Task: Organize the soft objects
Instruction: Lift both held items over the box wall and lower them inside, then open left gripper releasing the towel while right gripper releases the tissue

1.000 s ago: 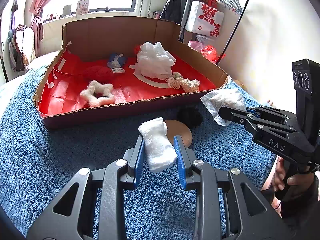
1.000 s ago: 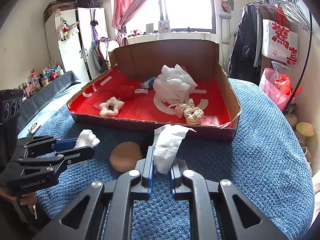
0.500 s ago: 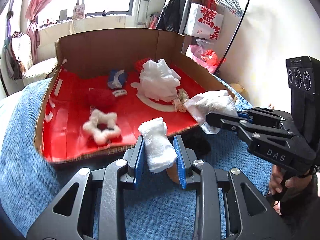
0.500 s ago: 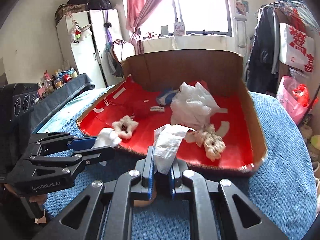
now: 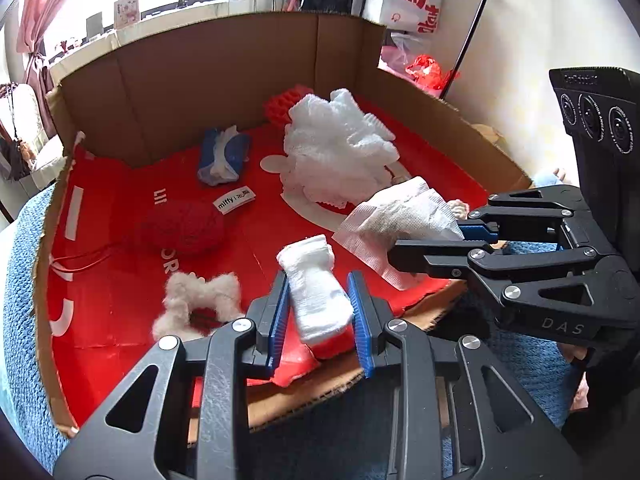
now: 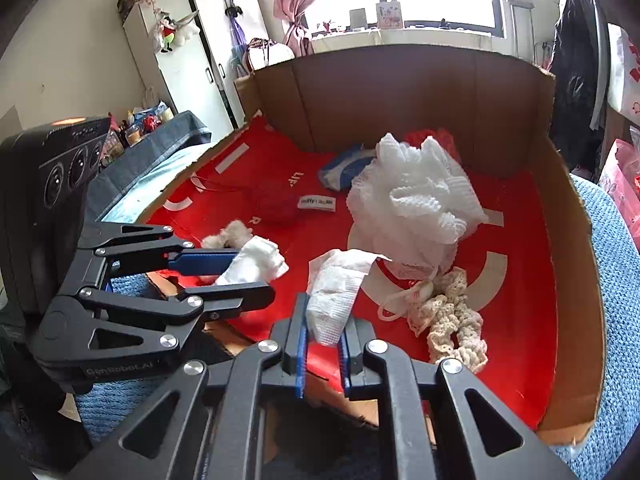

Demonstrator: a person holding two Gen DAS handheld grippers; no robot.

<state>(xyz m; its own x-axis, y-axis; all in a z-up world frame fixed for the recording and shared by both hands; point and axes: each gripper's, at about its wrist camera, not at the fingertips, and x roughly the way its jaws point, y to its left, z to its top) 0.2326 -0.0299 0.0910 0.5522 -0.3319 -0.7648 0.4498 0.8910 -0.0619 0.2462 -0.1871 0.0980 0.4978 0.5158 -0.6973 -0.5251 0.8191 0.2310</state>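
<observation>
Left wrist view: the left gripper [image 5: 316, 304] pinches a rolled white cloth wad [image 5: 314, 284] between its blue pads, over the near edge of the shallow cardboard box with a red lining [image 5: 224, 64]. To its right, the right gripper [image 5: 460, 240] clamps a crumpled white paper tissue [image 5: 400, 212], also above the box floor. Already lying in the box are a white mesh bath pouf [image 5: 340, 148], a red knitted ball [image 5: 180, 228], a fluffy white star-shaped ring [image 5: 200, 300], a blue-and-white folded cloth [image 5: 222, 156] and a red ribbed piece [image 5: 286, 102] at the back.

Right wrist view: the right gripper [image 6: 324, 344] is pressed together on the tissue [image 6: 336, 292], which hangs over the red lining just past the near wall. The left gripper [image 6: 240, 276] holds the cloth wad [image 6: 252, 264] beside it. A cream crocheted scrunchie [image 6: 452, 316] lies next to the pouf [image 6: 416, 200].

Judging by this, most soft items are boxed; these two are over the box and only need releasing. Whether anything remains on the blue knitted blanket [image 6: 616, 280] cannot be told.
</observation>
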